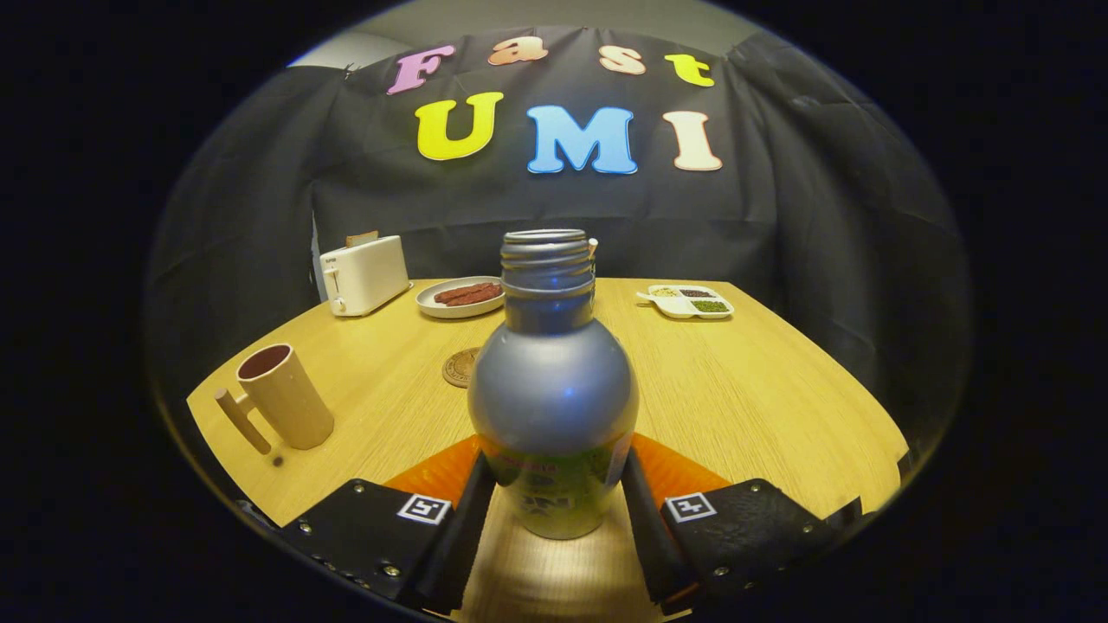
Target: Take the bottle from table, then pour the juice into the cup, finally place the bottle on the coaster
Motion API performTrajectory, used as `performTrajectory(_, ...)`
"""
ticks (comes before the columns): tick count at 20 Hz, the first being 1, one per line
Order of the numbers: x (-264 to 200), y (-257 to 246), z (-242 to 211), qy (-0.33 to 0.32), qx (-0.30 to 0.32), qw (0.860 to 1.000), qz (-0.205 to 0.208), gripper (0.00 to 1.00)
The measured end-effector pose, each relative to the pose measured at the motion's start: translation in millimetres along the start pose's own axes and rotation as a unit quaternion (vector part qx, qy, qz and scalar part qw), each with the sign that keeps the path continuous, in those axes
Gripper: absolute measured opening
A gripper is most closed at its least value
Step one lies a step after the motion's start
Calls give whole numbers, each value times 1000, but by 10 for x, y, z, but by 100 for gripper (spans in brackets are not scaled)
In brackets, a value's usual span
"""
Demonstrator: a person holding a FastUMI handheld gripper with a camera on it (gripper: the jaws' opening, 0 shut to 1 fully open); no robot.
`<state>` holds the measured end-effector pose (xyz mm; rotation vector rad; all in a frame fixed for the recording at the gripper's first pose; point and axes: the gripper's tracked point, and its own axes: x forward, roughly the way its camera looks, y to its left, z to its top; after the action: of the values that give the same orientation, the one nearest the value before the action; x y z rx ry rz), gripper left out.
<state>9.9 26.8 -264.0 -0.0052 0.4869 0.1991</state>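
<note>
Gripper [551, 497] fingers clamped on uncapped upright bottle [552, 381]; tan cup [286, 396] off left, contents indiscernible.

The uncapped bottle [552, 389] stands upright between the fingers [472, 502], which press its lower sides; the cup [284, 396] sits near the tabletop's [762, 389] left edge.

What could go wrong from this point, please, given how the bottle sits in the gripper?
1. The bottle has no cap, so tilting it on the way to the cup might spill juice on the table.
2. The gripper holds the bottle low on its smooth body; it could slip or swing during the pour.
3. The coaster sits partly hidden behind the bottle, so placing it there may go off-centre.
</note>
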Motion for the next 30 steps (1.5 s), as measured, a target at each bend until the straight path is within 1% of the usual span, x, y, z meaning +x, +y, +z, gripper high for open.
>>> performTrajectory(7,-14,289,378,-12,-95,995,21,75)
performTrajectory(10,-13,395,478,-10,-147,989,16,75)
performTrajectory(13,37,440,568,-6,-199,980,7,75)
performTrajectory(18,105,537,601,8,-247,969,-1,75)
performTrajectory(24,121,727,615,17,-342,939,-10,75)
performTrajectory(30,161,998,604,26,-409,912,-5,75)
